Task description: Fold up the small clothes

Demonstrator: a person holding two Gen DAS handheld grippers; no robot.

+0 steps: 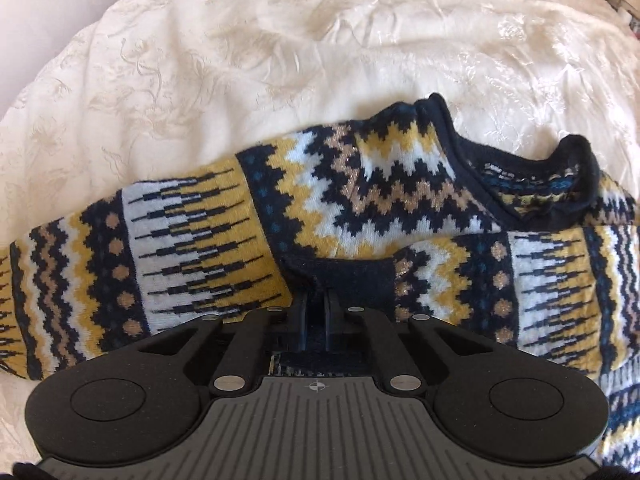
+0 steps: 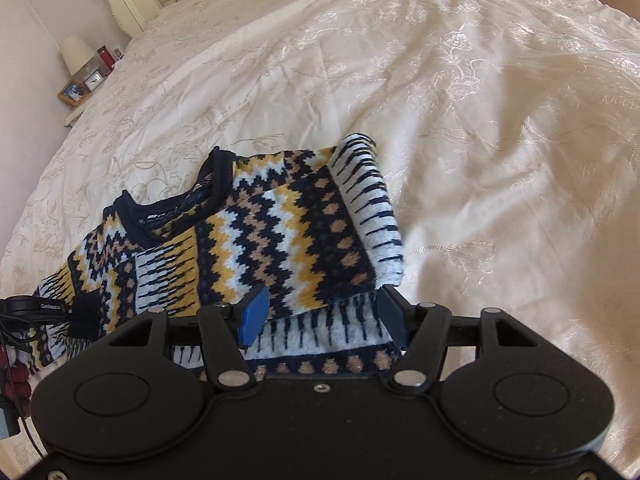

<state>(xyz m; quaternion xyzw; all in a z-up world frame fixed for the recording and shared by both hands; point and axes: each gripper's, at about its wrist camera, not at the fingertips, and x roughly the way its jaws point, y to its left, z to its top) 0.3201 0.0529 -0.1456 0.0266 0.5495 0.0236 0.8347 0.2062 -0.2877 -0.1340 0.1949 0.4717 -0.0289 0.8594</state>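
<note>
The patterned sweater (image 1: pixel 360 200) lay on the cream bedspread (image 1: pixel 240 60), its navy collar (image 1: pixel 520 172) ahead and right of the left jaws. The left gripper (image 1: pixel 316 304) had its jaws nearly together, pinching a navy cuff (image 1: pixel 348 276) of the sweater between them. The right gripper (image 2: pixel 320 316) had its jaws spread wide, a blue pad (image 2: pixel 252 316) on one finger. Folded knit lay between the right jaws; whether they touched it could not be determined. A bedside table (image 2: pixel 80 92) stood far ahead to the left of the right jaws.
</note>
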